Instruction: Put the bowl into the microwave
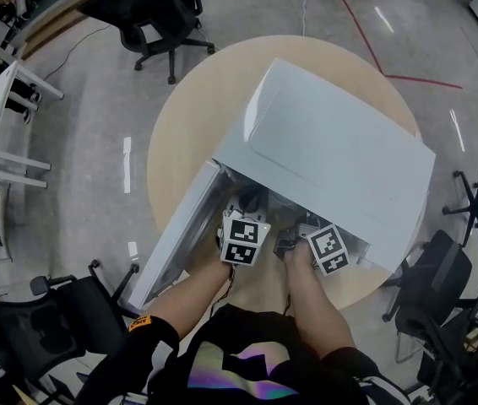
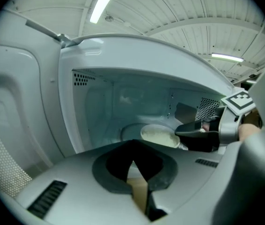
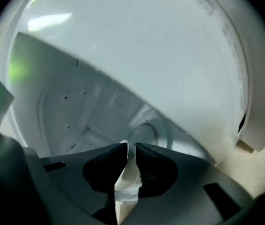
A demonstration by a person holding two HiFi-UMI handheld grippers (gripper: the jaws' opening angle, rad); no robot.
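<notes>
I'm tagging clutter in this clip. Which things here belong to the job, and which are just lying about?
Job: bowl, rim pinched in the right gripper; microwave, door open; left gripper, shut, empty.
Lying about: office chair beyond the table; another chair at lower left.

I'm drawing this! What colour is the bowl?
Creamy white; the bowl shows best in the left gripper view.
</notes>
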